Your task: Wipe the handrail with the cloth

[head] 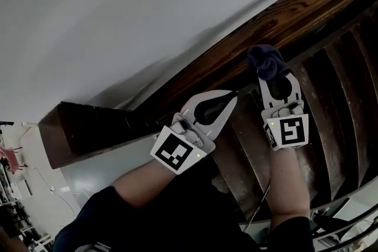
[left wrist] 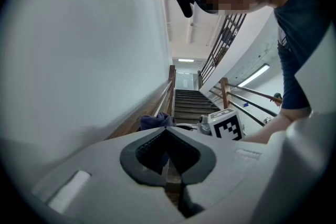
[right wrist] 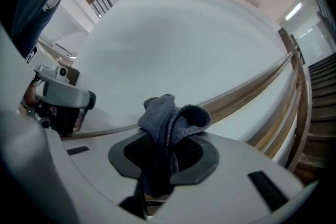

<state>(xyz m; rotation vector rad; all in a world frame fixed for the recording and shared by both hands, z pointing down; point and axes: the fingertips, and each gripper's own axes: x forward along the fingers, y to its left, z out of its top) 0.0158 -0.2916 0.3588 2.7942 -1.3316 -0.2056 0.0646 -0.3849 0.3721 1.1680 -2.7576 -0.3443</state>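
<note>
Here, a dark blue cloth at the wooden handrail.
Head view: right gripper with the cloth at the handrail's lower edge, left gripper just below the handrail. Left gripper view: jaws pressed together, empty. Right gripper view: jaws clenched on the bunched cloth, near the handrail.

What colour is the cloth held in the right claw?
The cloth is dark greyish blue, clearest in the right gripper view.

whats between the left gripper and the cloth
Nothing loose: in the head view only bare dark stair wood separates the left gripper from the cloth.
</note>
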